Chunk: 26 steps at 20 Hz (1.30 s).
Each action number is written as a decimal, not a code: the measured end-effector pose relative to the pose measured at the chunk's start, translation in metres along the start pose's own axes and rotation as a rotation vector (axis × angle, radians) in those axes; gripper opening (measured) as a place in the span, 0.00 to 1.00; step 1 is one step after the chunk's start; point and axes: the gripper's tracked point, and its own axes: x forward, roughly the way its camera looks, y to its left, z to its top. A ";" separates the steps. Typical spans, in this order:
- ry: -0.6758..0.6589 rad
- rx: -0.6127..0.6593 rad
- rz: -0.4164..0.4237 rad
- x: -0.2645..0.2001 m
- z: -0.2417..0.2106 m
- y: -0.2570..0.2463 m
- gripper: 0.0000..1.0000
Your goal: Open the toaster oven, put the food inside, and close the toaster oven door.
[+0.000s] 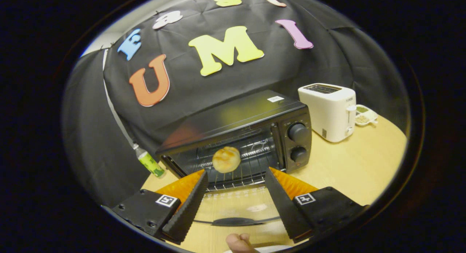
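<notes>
Table: a pale wood-look top that carried the appliances; the toaster oven stood toward its back, close to the booth's cloth wall.

Toaster oven: a black box with a glossy top. Its glass door was dropped fully open and lay flat toward the gripper, the dark door handle at its near edge. The wire rack showed inside the open cavity. Two round knobs sat one above the other on the panel at its right side. A small white sticker lay on the top; its print was too small to read, as were the markings around the knobs.

Toaster: a white two-slot model, standing on the table just right of the toaster oven and apart from it. A small dark mark near its top corner could not be read.

Gripper: its fingers were spread wide apart and held nothing, the tips just short of the oven's opening. Each finger base bore a square black-and-white marker.

Food: a round, golden-brown bun, seen between and just beyond the fingertips, at the front of the rack, touching neither finger.

Bottle: green-labelled, clear-capped, standing left of the oven; label unreadable.

Dish: small, white, divided, behind the toaster, with greenish and tan contents.

Hand: part of one showed below the door handle.
</notes>
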 end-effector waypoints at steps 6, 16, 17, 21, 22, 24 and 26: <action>0.117 -0.113 -0.017 -0.020 -0.030 0.004 1.00; 0.390 -0.205 -0.053 -0.002 -0.115 0.012 1.00; 0.378 -0.229 -0.050 -0.003 -0.114 0.016 1.00; 0.450 -0.241 -0.053 -0.013 -0.138 0.025 1.00; 0.448 -0.249 -0.066 -0.011 -0.137 0.025 1.00; 0.425 -0.270 -0.074 -0.007 -0.133 0.027 1.00; 0.432 -0.282 -0.107 -0.007 -0.137 0.027 1.00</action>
